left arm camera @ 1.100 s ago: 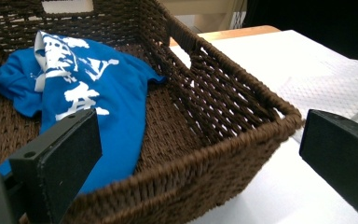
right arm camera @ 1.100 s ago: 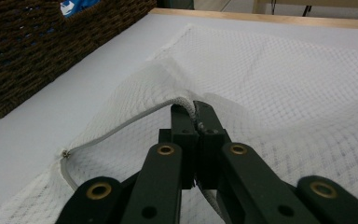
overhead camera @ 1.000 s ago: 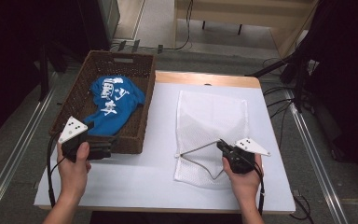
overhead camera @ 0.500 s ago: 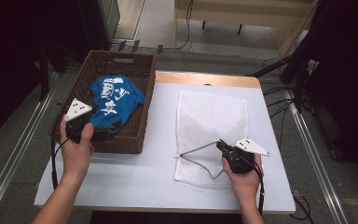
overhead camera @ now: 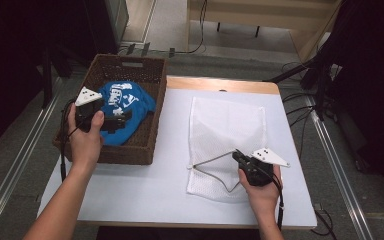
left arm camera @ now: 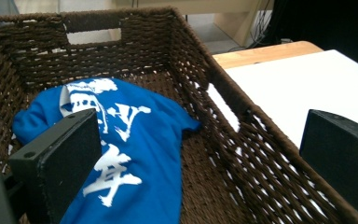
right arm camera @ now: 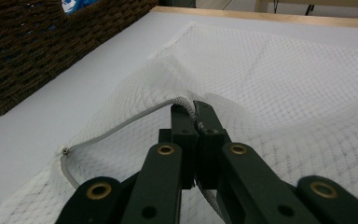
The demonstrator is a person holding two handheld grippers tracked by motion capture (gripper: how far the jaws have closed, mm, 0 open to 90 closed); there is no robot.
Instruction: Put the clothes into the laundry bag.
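Note:
A blue T-shirt with white print lies crumpled in a brown wicker basket at the table's left. My left gripper hovers over the basket's near side, open, jaws wide apart above the shirt with nothing between them. A white mesh laundry bag lies flat on the white table. My right gripper is shut on the bag's grey zipper edge, holding the mouth lifted into a triangle.
The white table has a wooden strip along its far edge. Cables trail on the floor at the right. Metal rails run along the floor on both sides.
My left gripper has moved away from the table's near-left edge, up and forward over the basket, above the blue shirt. The right gripper has stayed put on the bag's edge.

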